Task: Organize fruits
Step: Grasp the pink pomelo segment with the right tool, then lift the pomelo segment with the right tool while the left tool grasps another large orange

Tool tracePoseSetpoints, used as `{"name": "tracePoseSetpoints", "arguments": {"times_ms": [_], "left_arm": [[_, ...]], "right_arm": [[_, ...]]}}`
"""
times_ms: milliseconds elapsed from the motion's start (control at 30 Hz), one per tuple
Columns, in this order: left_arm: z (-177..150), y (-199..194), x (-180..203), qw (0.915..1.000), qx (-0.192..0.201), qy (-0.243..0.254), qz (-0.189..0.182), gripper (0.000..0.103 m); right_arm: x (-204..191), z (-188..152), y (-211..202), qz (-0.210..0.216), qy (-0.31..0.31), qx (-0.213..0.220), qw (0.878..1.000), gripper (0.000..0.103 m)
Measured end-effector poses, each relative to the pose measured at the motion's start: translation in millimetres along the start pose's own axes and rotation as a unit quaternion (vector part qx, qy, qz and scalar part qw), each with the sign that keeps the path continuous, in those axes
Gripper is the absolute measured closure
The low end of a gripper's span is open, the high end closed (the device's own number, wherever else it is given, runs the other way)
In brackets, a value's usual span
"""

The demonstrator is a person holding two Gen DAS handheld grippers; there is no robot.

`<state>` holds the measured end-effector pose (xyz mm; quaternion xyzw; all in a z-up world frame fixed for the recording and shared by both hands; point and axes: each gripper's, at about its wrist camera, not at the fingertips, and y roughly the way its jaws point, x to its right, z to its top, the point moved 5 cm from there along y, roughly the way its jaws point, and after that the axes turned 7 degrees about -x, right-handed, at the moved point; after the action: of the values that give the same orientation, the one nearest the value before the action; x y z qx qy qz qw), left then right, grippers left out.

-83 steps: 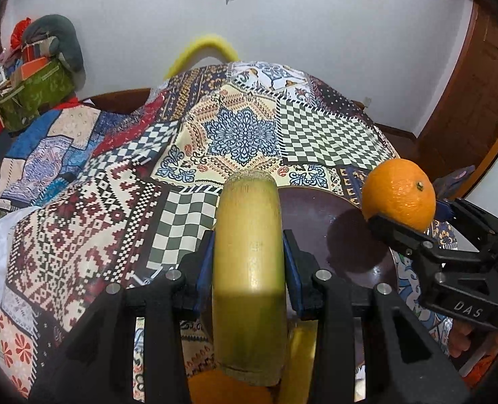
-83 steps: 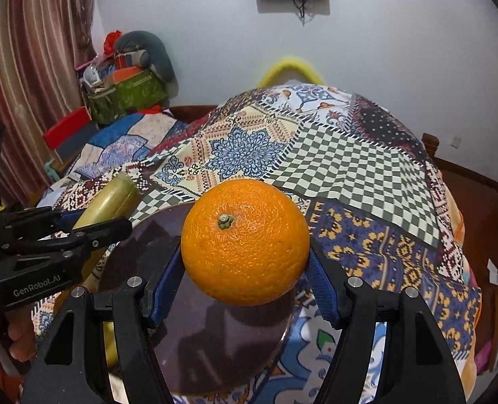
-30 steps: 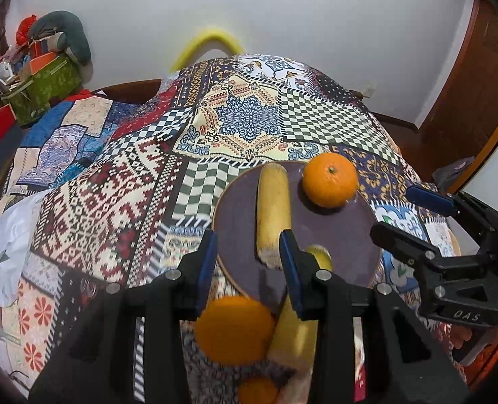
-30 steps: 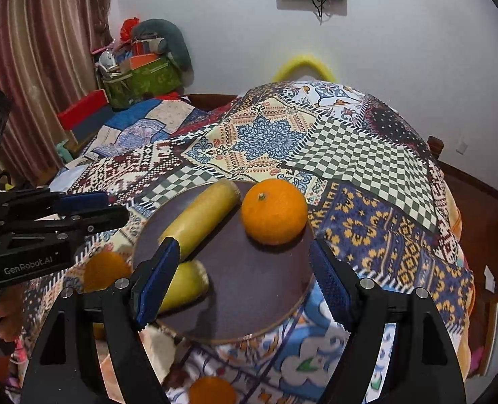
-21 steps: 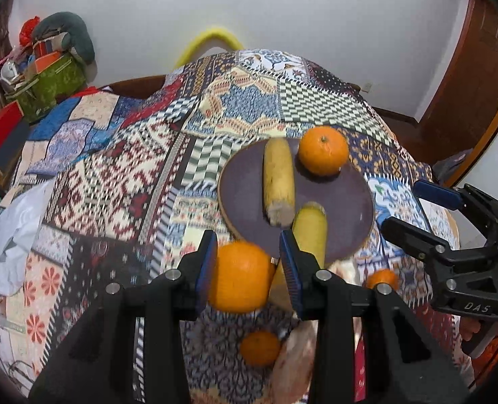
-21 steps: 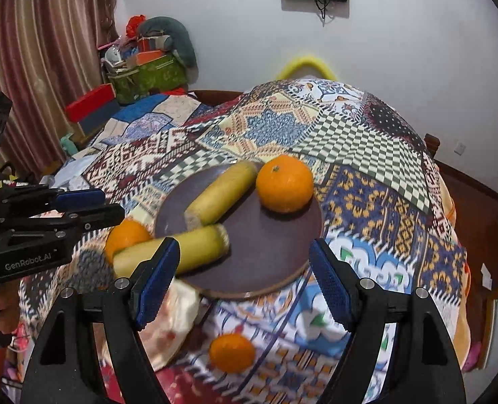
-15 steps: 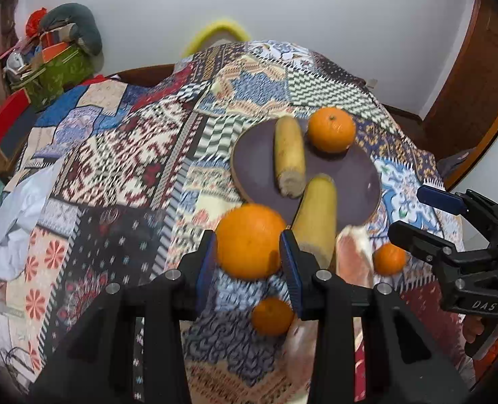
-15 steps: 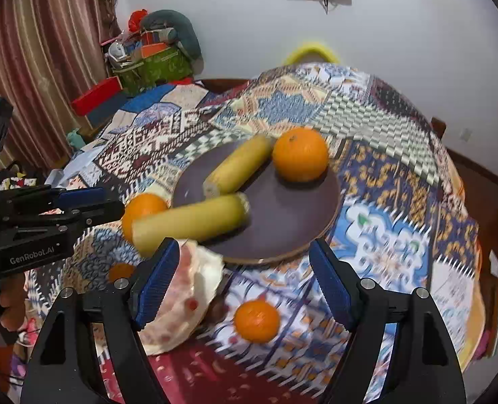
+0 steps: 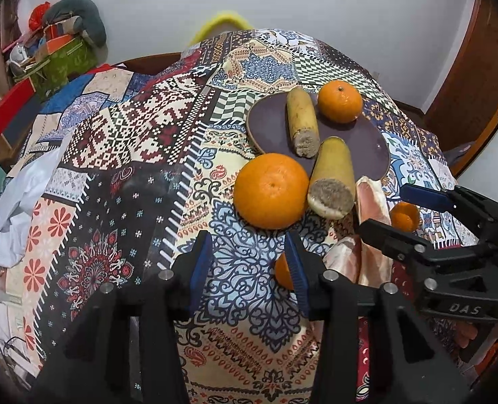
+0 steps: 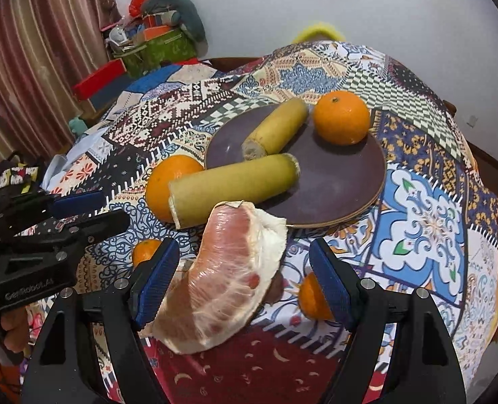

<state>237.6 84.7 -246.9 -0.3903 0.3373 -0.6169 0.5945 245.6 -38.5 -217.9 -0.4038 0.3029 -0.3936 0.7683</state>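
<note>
A dark round plate [image 9: 370,141] [image 10: 343,181] sits on the patchwork cloth. On it lie an orange [image 9: 340,101] [image 10: 341,116] and a banana piece [image 9: 301,121] [image 10: 276,129]. A second banana piece [image 9: 333,176] [image 10: 232,187] rests half on the plate's near rim. A large orange [image 9: 271,190] [image 10: 168,181] lies on the cloth beside it. A peeled pomelo segment [image 10: 222,279] [image 9: 371,232] lies between my right gripper's fingers. Two small oranges [image 10: 146,250] [image 10: 313,298] lie nearby. My left gripper [image 9: 249,269] and right gripper [image 10: 239,282] are open and empty.
The patchwork cloth [image 9: 121,175] covers the whole table and drops off at the right edge. A shelf of boxes and bags [image 9: 47,57] stands at the back left by a curtain [image 10: 30,54]. A wooden door [image 9: 477,54] is at the right.
Both grippers let go of the banana piece and the orange on the plate, then pulled back and up. The near fruits, pomelo and small oranges, came into view.
</note>
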Motion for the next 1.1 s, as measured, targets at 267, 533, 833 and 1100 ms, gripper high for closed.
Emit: {"name": "tracePoseSetpoints", "arguments": {"times_ms": [267,533,833,1100], "left_arm": [[-5,6,-9,0.9999,-0.008,-0.012,-0.003,0.053],[-5,7,-9,0.9999,-0.010,-0.013,0.001,0.053],[0,12,1,0.9999,-0.013,-0.002,0.002,0.050],[9,28,8,0.9995,-0.028,0.003,-0.009,0.049]], "right_arm": [[-1,-3,10,0.004,0.006,-0.013,1.000,0.027],[-4,-4,8,0.027,0.003,-0.006,1.000,0.050],[9,-5,-10,0.027,0.014,0.020,0.999,0.057],[28,1,-31,0.029,0.035,0.046,0.998,0.058]]}}
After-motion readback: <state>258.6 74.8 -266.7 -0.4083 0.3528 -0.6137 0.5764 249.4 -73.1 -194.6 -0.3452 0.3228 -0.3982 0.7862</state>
